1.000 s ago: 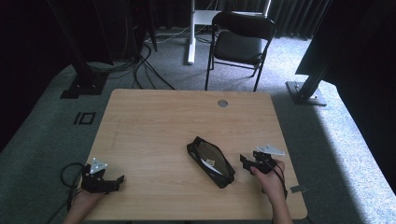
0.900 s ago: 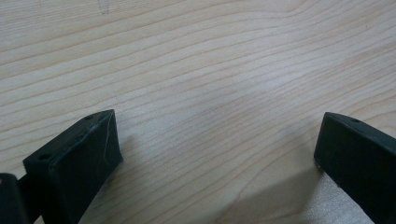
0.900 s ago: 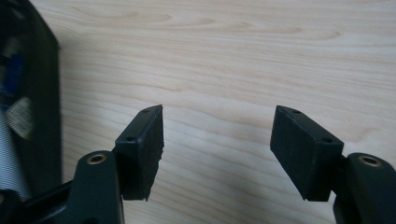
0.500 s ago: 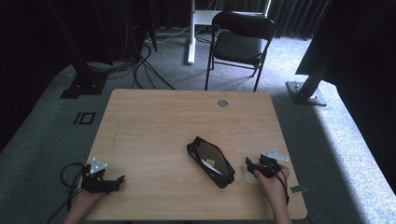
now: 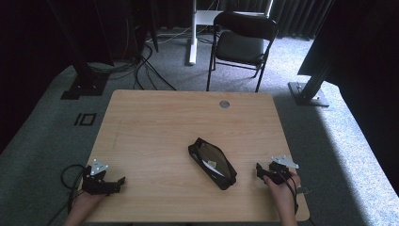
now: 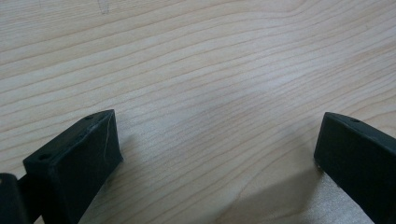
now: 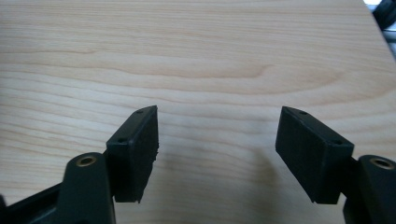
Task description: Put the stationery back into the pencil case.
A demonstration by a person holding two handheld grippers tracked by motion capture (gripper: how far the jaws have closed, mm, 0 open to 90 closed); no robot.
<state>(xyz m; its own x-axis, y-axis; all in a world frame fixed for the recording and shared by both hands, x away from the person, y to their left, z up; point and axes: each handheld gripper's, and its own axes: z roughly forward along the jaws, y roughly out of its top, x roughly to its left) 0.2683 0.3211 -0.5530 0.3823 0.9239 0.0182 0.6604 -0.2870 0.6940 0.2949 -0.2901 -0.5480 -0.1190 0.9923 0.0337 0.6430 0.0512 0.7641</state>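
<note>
Two grippers empty: left gripper (image 5: 117, 181) spread and parked at the near-left table (image 5: 155, 122) edge, right gripper (image 5: 260, 170) jaws just opening, nothing between. Black pouch (image 5: 212, 162) lies mid-table, unzipped, just beside the right. Handling looks finished or paused.

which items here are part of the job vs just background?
In the job: black pouch, lying alone mid-table; right gripper, open, jaws just been opening with nothing between them; left gripper, open.
Background: folding chair, floor cables, table's round grommet.
</note>
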